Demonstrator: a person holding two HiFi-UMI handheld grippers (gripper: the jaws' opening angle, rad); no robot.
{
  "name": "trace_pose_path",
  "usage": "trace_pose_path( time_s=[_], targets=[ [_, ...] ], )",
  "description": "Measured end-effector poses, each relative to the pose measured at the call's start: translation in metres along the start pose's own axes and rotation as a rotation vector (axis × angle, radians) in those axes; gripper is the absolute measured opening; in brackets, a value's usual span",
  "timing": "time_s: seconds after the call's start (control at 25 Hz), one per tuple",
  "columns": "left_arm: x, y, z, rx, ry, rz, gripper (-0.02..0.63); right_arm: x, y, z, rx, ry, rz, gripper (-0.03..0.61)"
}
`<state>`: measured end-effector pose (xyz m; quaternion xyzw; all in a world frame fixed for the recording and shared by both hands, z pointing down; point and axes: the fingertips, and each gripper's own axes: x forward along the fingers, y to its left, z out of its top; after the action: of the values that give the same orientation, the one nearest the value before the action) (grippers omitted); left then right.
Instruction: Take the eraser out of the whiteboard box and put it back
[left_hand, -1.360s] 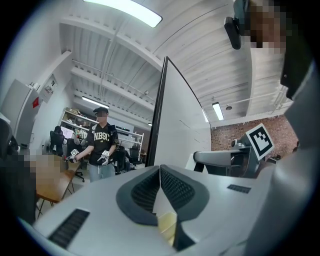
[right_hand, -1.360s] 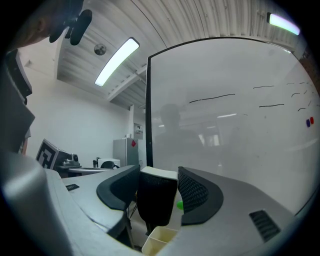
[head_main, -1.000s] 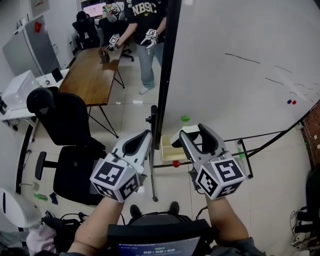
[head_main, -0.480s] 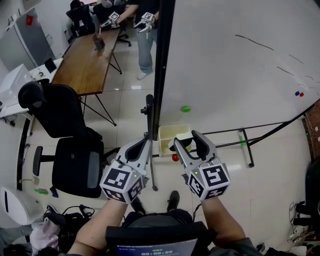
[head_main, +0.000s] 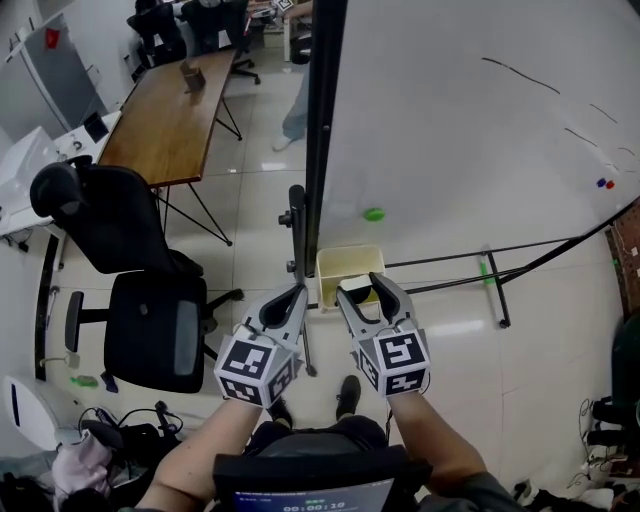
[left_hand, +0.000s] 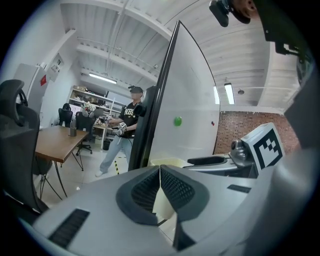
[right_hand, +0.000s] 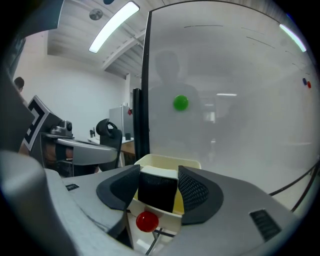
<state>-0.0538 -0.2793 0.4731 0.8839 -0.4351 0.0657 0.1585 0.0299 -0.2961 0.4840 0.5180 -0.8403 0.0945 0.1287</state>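
Since the earlier frame both grippers have been brought lower and closer to the whiteboard box (head_main: 332, 268), and the person at the wooden table (head_main: 175, 120) has all but left the head view. The eraser (head_main: 356, 288), black with a white top, is pinched between the jaws of the right gripper (head_main: 363, 290). In the right gripper view, the eraser (right_hand: 157, 194) is seen upright over the near wall of the pale yellow box (right_hand: 167, 161), with a pad against each side. Whether its lower end is already inside cannot be told. The rest of the box's inside is hidden by the gripper in the head view, and nothing else in it can be made out. A red knob (right_hand: 147, 221) is seen just below the box's front. The jaws of the left gripper (left_hand: 160, 170) are pressed together on nothing, and it is held just beside the right one. The box is mounted at the foot of the whiteboard (head_main: 470, 130), on which a green magnet (head_main: 373, 213) is stuck above it.
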Motion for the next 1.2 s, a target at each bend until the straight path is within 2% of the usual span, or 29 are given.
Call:
trace_pose_path(
  time_s=[0.52,0.64,0.96,1.12,1.2],
  targets=[
    [0.003,0.009,0.000,-0.012,0.004,0.001,0.032,0.009,0.005,-0.005,-0.070,0.023,-0.020,0.265],
    [0.001,0.009,0.005,-0.011,-0.002,-0.001,0.032,0.009,0.006,-0.007,-0.062,0.036,-0.014,0.306],
    [-0.009,0.000,0.028,0.001,-0.050,0.002,0.029,-0.019,-0.003,0.038,-0.027,-0.044,-0.002,0.307],
    [-0.018,-0.009,0.049,0.017,-0.091,-0.007,0.028,-0.035,-0.002,0.075,-0.003,-0.115,0.036,0.227],
    [-0.022,-0.015,0.062,0.014,-0.118,-0.015,0.026,-0.045,-0.001,0.094,-0.018,-0.150,0.045,0.122]
  ],
)
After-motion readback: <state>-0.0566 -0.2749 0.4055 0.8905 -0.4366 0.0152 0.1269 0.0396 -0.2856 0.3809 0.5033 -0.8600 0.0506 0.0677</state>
